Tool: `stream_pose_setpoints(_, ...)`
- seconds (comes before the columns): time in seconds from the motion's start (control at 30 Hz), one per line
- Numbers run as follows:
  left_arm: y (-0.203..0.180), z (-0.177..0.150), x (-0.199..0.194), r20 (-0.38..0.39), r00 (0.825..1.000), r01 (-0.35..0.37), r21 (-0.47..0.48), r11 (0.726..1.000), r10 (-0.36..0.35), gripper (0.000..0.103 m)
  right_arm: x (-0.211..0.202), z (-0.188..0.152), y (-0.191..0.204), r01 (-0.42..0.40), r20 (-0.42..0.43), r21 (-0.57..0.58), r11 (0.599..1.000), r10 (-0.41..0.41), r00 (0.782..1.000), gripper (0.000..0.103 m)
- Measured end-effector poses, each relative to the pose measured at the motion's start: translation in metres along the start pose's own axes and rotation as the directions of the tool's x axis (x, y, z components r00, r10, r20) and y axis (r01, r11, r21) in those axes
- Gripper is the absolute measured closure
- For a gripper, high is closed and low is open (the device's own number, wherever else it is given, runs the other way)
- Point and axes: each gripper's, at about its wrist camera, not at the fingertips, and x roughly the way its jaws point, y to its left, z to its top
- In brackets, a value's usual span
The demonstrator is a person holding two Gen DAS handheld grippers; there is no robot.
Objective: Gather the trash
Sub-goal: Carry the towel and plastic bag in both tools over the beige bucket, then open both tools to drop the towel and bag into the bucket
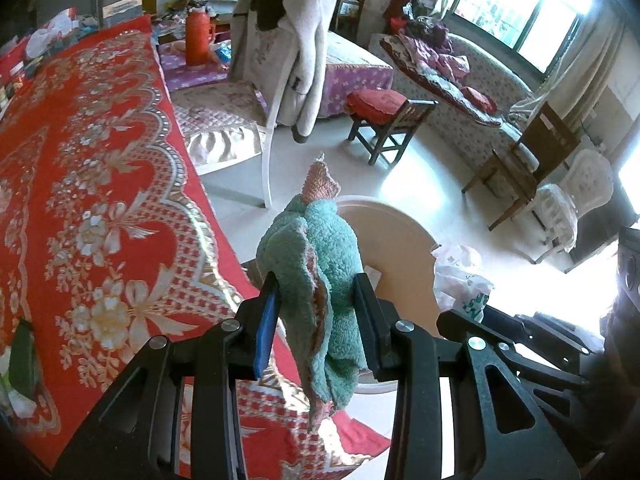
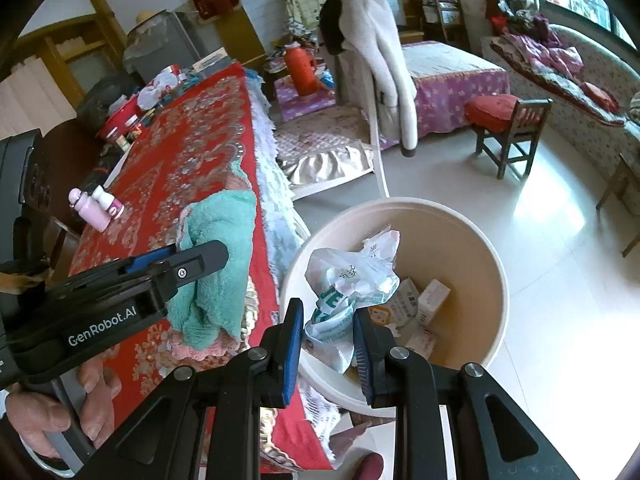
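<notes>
Two grippers each hold something. The left gripper (image 1: 316,300) is clamped on a bunched teal cloth (image 1: 316,248) with a pink knitted edge, its jaws closed partway around the thick fabric. In the right wrist view this cloth hangs just above the red patterned worktop (image 2: 192,152), close to its fringed edge. The right gripper (image 2: 328,340) pinches a crumpled white plastic bag (image 2: 348,280) with green printing, jaws nearly together, and holds it over the near rim of a round beige bin (image 2: 496,280).

Inside the bin lie small cartons and paper scraps, their print too small to read. The bin stands on the pale tiled floor (image 2: 560,240) just beside the worktop's edge. Beyond it the floor is open as far as a small wooden chair (image 2: 512,136) with a red cushion.

On the left gripper's body the lettering "GenRobot.AI" can be read. The green letters on the bag are too creased to make out. Two small pink bottles (image 2: 96,208) stand near the worktop's far edge.
</notes>
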Motion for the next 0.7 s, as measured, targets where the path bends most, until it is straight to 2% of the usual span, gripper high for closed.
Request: stream_pose_setpoints(0.7, -0.014, -0.009, 0.045, -0.072, 0.997, 0.002, -0.016, 1.0, -0.003, 0.069, 0.014, -0.007, -0.042, 0.019, -0.049, 0.061, 0.998, -0.016, 0.999, 0.08)
